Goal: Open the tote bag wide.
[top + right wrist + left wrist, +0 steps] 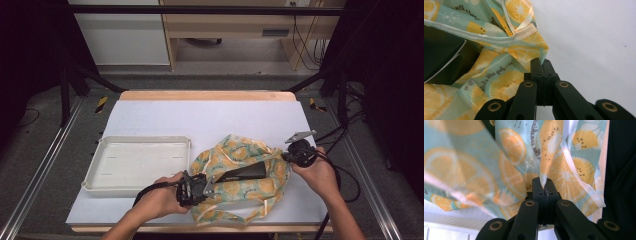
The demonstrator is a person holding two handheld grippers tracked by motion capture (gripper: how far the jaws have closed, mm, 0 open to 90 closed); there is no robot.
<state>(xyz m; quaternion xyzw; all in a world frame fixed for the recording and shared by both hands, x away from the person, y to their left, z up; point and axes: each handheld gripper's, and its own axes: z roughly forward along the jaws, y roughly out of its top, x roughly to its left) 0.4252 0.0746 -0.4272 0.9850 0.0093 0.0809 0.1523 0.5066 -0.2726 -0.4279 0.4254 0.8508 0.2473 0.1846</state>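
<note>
Here the person has a lemon-print cloth bag [240,177] pinched at two opposite points of its mouth, and a flat black box [243,173] lies inside it, one end showing through the opening. The bag sits on the white mat [200,117] at the near middle of the table, just right of an empty white tray [137,165] and not touching it as far as the high view tells. The left gripper [206,186] has its jaws clamped on a fold of the fabric at the near-left side of the mouth; in the left gripper view [544,182] the cloth rises straight out from between the closed tips. The right gripper [286,156] is closed too, nipping the bag's hemmed edge at the far-right side (its own view [541,62] shows the corner of printed cloth caught at the tips, with the white strap [517,21] running just above). My reading is that the step in hand is holding the mouth spread, either to settle the box in or to work it out; which of the two I cannot tell. The next move, I judge, calls for both grips to hold firm while the hands draw apart evenly, because thin cloth slips easily from narrow tips.
</note>
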